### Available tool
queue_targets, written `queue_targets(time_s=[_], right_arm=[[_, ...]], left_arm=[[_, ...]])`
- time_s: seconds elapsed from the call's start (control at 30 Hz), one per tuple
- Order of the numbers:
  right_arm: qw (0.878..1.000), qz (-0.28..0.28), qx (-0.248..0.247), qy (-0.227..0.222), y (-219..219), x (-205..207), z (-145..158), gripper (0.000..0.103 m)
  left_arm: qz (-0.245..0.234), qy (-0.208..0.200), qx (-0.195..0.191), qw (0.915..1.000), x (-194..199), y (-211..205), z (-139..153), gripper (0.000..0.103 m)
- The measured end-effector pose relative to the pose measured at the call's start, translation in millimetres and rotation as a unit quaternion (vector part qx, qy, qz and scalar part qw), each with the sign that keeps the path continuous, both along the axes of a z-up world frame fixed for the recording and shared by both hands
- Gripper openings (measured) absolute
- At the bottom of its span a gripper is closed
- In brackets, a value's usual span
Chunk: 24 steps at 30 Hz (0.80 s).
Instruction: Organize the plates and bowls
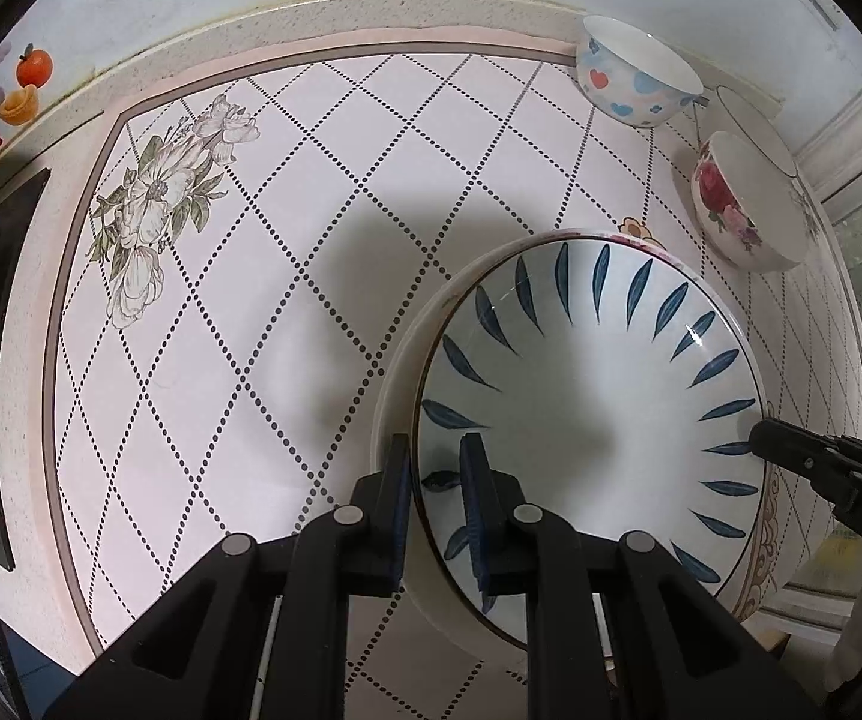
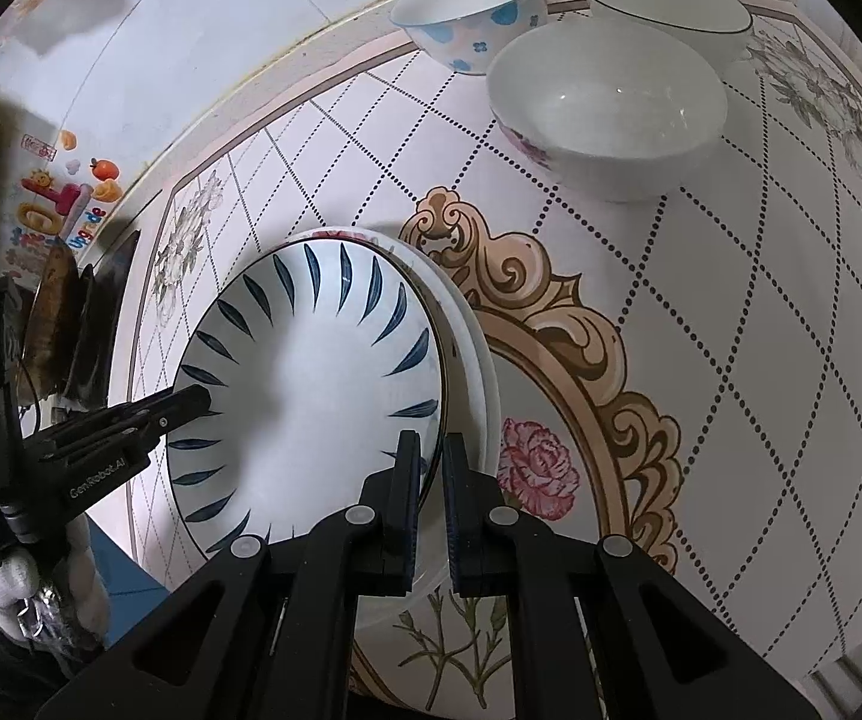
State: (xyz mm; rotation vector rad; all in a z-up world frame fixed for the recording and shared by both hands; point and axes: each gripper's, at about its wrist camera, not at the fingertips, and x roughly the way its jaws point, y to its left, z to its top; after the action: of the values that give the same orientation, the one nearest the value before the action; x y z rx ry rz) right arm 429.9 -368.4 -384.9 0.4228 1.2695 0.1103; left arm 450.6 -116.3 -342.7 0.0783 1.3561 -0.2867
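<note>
Left gripper (image 1: 436,468) and right gripper (image 2: 429,468) both clamped on opposite rims of the blue-leaf plate (image 1: 587,396) (sitting on a white plate (image 2: 479,384)), three bowls (image 2: 605,114) behind.

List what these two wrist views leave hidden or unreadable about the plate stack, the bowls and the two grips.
- Plates under the blue-leaf plate: both views, covered by it; only rims show, so the count is unclear.
- Black-rimmed bowl: left wrist view, mostly behind the rose bowl.
- Right hand-held gripper: left wrist view, cut by the edge; its grip shows only in its own view.
- Near rim of the stack: both views, hidden by gripper bodies.
</note>
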Motion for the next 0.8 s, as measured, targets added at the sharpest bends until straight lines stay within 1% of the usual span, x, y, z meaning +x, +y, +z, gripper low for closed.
queue_targets(time_s=[0.23, 0.3, 0.47, 0.57, 0.7, 0.8], right_arm=[[1.000, 0.001, 0.011, 0.009, -3, 0, -4, 0.009], [1.000, 0.000, 0.019, 0.012, -5, 1, -4, 0.010], [0.999, -0.009, 0.037, 0.028, -9, 3, -4, 0.011], [0.998, -0.012, 0.046, 0.036, -11, 4, -5, 0.011], [0.998, -0.007, 0.050, 0.044, -11, 5, -5, 0.012], [0.998, 0.003, 0.038, 0.047, -7, 6, -3, 0.013]], left_arm=[[0.012, 0.003, -0.001, 0.9999, -2, 1, -4, 0.014], [0.018, 0.007, -0.004, 0.9998, -1, 1, -5, 0.014], [0.052, 0.034, -0.023, 0.9978, 0, 7, -8, 0.015], [0.069, 0.045, -0.025, 0.9963, -3, 10, -7, 0.015], [0.082, 0.047, -0.016, 0.9954, -8, 10, -1, 0.015], [0.085, 0.033, -0.010, 0.9958, -13, 10, 6, 0.015]])
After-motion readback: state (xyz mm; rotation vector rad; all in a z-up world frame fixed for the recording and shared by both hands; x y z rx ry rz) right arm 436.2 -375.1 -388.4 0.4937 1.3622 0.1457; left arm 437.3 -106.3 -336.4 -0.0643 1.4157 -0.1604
